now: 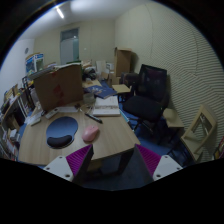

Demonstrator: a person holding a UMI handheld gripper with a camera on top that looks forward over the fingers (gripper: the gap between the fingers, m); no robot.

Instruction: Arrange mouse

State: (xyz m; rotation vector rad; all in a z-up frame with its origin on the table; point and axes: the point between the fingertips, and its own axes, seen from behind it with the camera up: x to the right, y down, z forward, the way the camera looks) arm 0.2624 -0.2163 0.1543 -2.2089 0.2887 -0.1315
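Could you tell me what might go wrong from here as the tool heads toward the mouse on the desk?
The pink mouse sits near the desk's front edge, beside the dark mouse pad; a clumsy approach could push it off. The tool is open and well short of it, so it has a long way to aim. A notebook and a cardboard box crowd the desk beyond, leaving little room to overshoot.

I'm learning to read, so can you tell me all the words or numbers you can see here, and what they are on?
No text can be read here.
Cardboard box: no print shows clearly.
Papers on the desk: any writing is too small to read.
Mouse and mouse pad: no label visible.
Hand-held gripper: open, no marking on its fingers.
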